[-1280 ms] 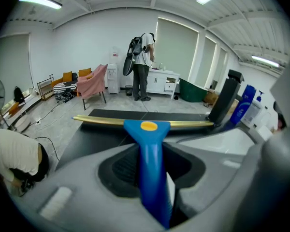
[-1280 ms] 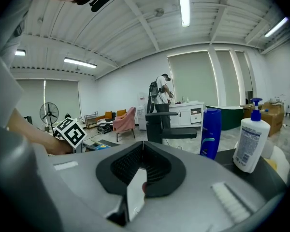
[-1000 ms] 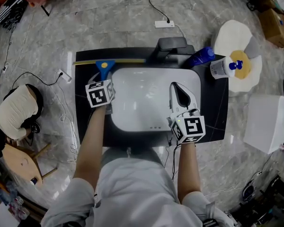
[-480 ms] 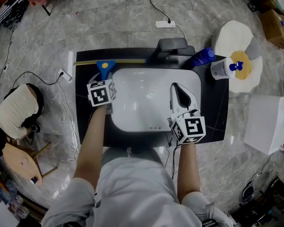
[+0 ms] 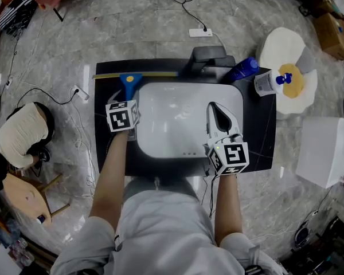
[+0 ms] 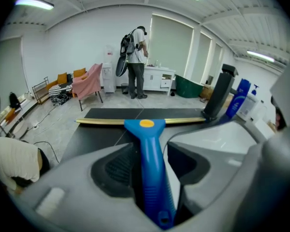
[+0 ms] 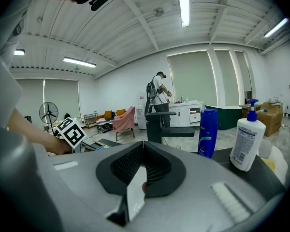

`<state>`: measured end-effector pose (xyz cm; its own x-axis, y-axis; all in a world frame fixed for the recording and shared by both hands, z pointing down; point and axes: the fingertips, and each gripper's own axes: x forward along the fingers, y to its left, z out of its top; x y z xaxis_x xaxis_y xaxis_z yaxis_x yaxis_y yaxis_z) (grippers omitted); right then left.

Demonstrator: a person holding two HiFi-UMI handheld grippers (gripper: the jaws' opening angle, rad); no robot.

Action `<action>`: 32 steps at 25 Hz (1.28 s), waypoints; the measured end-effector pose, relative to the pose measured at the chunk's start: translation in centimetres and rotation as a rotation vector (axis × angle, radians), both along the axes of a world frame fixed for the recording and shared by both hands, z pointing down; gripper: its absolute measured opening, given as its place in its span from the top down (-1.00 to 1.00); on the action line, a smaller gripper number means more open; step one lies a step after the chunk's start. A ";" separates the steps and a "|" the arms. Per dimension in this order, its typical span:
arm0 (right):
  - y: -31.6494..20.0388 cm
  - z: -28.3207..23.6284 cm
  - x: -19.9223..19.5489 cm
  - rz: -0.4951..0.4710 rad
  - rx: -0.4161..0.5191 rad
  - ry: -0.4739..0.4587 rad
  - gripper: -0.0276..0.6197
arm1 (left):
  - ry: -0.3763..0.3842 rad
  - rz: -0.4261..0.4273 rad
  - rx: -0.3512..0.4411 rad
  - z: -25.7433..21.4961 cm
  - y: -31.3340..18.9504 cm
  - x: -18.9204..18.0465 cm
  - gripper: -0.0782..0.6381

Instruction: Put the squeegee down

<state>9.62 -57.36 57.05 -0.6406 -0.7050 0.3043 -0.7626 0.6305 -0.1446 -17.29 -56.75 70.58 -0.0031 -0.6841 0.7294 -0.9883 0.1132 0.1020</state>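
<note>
The squeegee (image 5: 129,80) has a blue handle (image 6: 152,170) and a long yellowish blade (image 6: 106,122). It lies on the black counter (image 5: 103,148), left of the white sink basin (image 5: 178,116), with the blade along the counter's far edge. My left gripper (image 5: 128,98) straddles the handle. Its jaws are opening, and a thin gap shows on each side between the pads (image 6: 117,166) and the handle. My right gripper (image 5: 213,103) hovers over the basin's right side. It is shut, with its pads (image 7: 157,167) meeting at the tips and nothing between them.
A black faucet (image 5: 209,55) stands behind the basin. A blue bottle (image 5: 243,69) and a white pump bottle (image 5: 269,80) stand at the counter's far right corner. A white box (image 5: 324,150) is on the floor to the right. A person (image 6: 135,62) stands far off in the room.
Both grippers and the squeegee stay where they were. The head view has only shifted slightly.
</note>
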 end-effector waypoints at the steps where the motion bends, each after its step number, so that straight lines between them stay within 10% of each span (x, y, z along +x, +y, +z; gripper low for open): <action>1: 0.2 -0.2 -0.1 -0.001 0.004 0.000 0.91 | 0.000 0.004 0.009 -0.4 0.3 0.1 0.17; 32: 10.2 -9.0 -1.7 -0.027 0.110 -0.051 0.91 | -0.110 0.030 0.358 -18.2 12.9 -1.1 0.64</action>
<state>7.94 -47.17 48.03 -0.6724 -0.7146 0.1928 -0.7386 0.6649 -0.1115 -18.42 -43.88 52.35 -0.0447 -0.8965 0.4408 -0.9979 0.0608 0.0225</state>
